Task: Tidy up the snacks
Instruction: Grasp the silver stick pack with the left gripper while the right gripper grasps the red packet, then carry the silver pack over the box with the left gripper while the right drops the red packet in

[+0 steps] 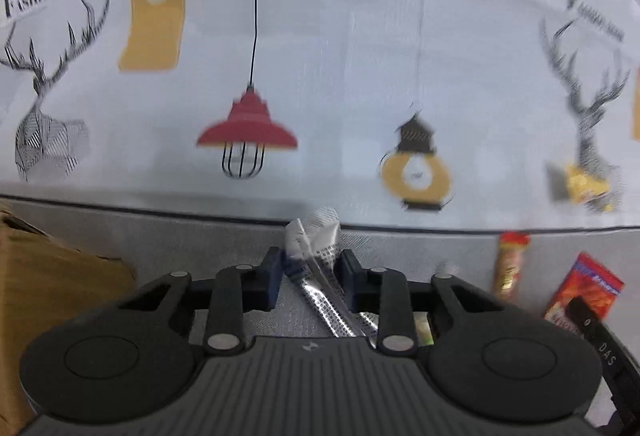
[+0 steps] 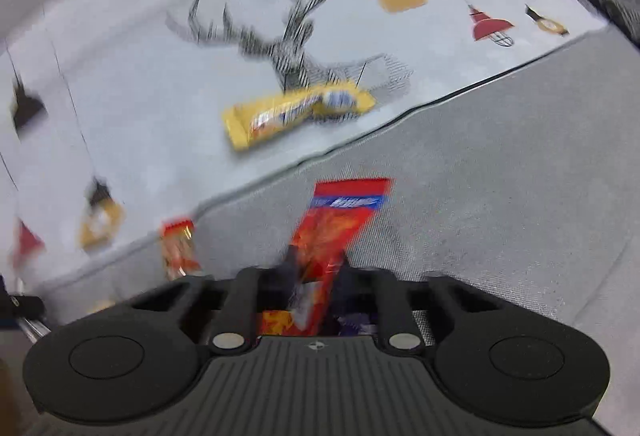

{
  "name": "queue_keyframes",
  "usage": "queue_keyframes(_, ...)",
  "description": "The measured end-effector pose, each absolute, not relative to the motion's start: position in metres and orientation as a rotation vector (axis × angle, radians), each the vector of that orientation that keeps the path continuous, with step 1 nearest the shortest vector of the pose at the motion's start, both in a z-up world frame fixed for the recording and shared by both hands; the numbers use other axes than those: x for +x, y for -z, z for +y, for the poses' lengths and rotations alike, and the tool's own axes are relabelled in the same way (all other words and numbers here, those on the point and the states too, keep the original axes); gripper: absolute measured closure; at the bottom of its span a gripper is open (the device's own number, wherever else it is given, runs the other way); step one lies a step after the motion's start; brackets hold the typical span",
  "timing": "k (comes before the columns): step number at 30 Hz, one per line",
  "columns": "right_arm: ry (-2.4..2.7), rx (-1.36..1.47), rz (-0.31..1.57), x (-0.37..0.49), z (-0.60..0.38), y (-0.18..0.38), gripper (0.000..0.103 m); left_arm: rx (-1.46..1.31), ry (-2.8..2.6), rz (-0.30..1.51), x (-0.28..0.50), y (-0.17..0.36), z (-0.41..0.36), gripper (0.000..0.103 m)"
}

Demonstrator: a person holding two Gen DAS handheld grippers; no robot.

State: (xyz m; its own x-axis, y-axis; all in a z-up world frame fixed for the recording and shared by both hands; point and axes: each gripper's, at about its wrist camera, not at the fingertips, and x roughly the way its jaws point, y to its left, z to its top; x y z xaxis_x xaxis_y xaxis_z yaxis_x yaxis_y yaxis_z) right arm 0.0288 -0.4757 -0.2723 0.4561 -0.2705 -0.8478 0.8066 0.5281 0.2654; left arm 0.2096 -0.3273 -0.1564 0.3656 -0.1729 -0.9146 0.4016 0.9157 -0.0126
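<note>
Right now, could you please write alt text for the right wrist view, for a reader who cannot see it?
The right gripper pinches a red snack packet over grey cloth. Beyond lie a yellow snack bar on a lamp-and-deer printed cloth and a small red-orange packet.

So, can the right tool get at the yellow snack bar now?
Probably not yet: the right tool is shut on the red packet. The yellow snack bar lies uncovered ahead on the printed cloth.
</note>
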Motion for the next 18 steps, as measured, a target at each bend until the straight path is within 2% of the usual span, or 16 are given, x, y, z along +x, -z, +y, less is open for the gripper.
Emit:
queue_keyframes(2,0.743,0.751,0.798,0.018,-0.475,0.261,0.094,0.209,0.404,1.101,0.202,0.136,-0.322,0.071)
queue_keyframes(10,0.708,0.635,0.589,-0.041,-0.452,0.177,0.094,0.145,0.502,0.954,0.137,0.041,-0.284,0.071)
queue_keyframes(18,0.604,0.647,0.496,-0.114,-0.377,0.089,0.094,0.162,0.605,0.860,0.040,-0.035,-0.186,0.071)
